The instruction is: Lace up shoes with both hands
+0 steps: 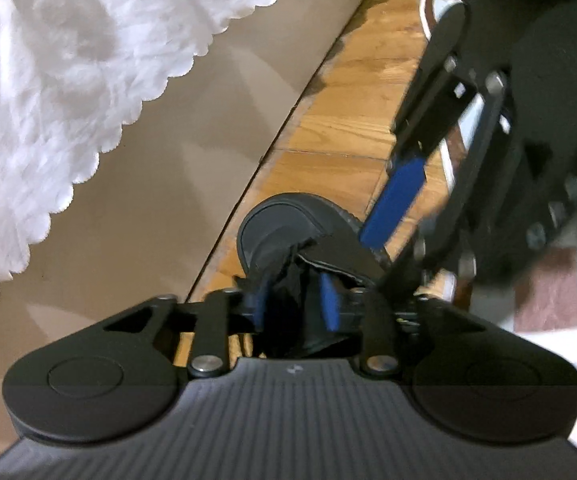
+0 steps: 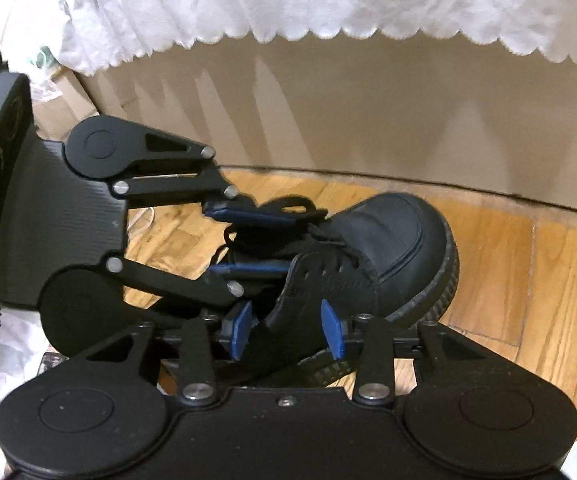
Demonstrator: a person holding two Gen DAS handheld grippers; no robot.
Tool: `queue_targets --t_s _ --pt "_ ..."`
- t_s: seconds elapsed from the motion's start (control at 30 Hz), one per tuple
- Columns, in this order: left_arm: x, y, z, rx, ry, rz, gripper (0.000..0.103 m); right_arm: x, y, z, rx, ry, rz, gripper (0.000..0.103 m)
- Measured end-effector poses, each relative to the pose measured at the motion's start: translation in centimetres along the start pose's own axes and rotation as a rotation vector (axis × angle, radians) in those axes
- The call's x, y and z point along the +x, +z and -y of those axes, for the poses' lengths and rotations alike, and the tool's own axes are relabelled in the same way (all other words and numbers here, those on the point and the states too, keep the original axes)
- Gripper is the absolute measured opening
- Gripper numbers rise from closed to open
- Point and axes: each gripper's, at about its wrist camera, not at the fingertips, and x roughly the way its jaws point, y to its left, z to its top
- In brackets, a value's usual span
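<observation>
Right gripper [image 2: 288,330]: nearest in its own view, at 6 o'clock; jaws standing apart, straddling the shoe's ankle flap without pinching it; released.

Left gripper [image 2: 254,240]: in the right view, coming in from 9 o'clock, blue pads [image 2: 256,216] lying above and below the lace tangle at the throat. A gap is showing between them; whether a lace is caught there cannot be told. In its own view the left gripper [image 1: 294,300] is sitting over the dark tongue, pads parted.

Shoe [image 2: 388,240]: black, ridged sole, resting on the wood floor [image 2: 528,260]. Long axis running from heel at 6 o'clock to toe cap at 2 o'clock in the right view. Laces [image 2: 284,206] are lying loose over the throat, just ahead of both grippers.

Judgement: the left gripper is nearer the laces, so the coming move is turning on it closing there while the right one is steadying the flap.

Beyond: a beige panel [image 2: 368,120] at 12 o'clock, a white scalloped cloth [image 2: 328,0] hanging over it.

Writing: none readable; a small mark on the left gripper body is too small to tell.
</observation>
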Motion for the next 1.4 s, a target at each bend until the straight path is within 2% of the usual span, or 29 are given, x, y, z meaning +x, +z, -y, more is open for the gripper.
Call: queue_targets --t_s 0.13,0.17,0.2,0.23,0.33,0.43,0.5,0.6,0.7,0.83,0.93,1.03,1.1,1.2,1.4 --pt "0.3 -0.7 -0.8 -0.037 -0.01 0.023 0.029 -0.2 0.0 0.1 0.004 -0.013 0.009 0.046" --pt "0.4 -0.7 -1.0 -0.06 -0.018 0.02 0.02 -0.3 -0.1 -0.2 -0.012 -0.023 0.012 0.046" --pt "0.5 -0.6 -1.1 -0.073 -0.028 0.014 0.006 -0.3 -0.3 -0.6 -0.025 -0.028 0.01 0.046" --pt "0.6 -0.5 -1.0 -0.074 -0.032 0.006 0.005 -0.4 -0.3 -0.9 -0.035 -0.036 0.009 0.046" --pt "0.8 -0.4 -0.5 -0.052 -0.011 -0.01 0.004 -0.8 -0.7 -1.0 -0.025 -0.047 0.012 0.046" --pt "0.8 -0.3 -0.9 -0.111 -0.016 -0.016 0.003 -0.9 -0.9 -1.0 -0.002 -0.045 0.002 0.048" --pt "0.7 -0.3 -1.3 -0.154 -0.023 -0.013 0.003 -1.1 -0.8 -0.6 0.066 -0.019 -0.04 0.05" --pt "0.7 -0.4 -1.2 -0.159 -0.018 -0.001 0.003 -2.1 -0.8 -0.6 0.141 -0.004 -0.034 0.054" --pt "0.6 -0.4 -1.3 -0.16 -0.018 0.003 0.003 -1.1 -1.0 -1.7 0.09 -0.043 -0.053 0.055" --pt "0.4 -0.7 -1.8 -0.184 -0.012 0.016 0.003 -0.5 -0.4 -1.4 0.116 -0.084 -0.033 0.056" --pt "0.2 -0.9 -2.6 -0.224 -0.015 0.019 0.003 -1.0 -0.6 -1.6 0.096 -0.062 -0.039 0.056" --pt "0.3 -1.0 -2.9 -0.234 -0.035 0.02 0.003 -1.0 -1.1 -1.3 0.126 -0.052 -0.041 0.057" --pt "0.3 -0.9 -3.1 -0.239 -0.052 0.022 0.002 -0.5 -1.0 -1.2 0.141 -0.077 -0.03 0.06" --pt "0.3 -0.8 -3.0 -0.223 -0.059 0.024 0.002 0.3 -0.3 -1.5 0.124 -0.127 -0.025 0.061" --pt "0.2 -1.3 -3.3 -0.244 -0.076 0.029 0.003 -0.3 -0.3 -1.9 0.085 -0.094 -0.055 0.061"
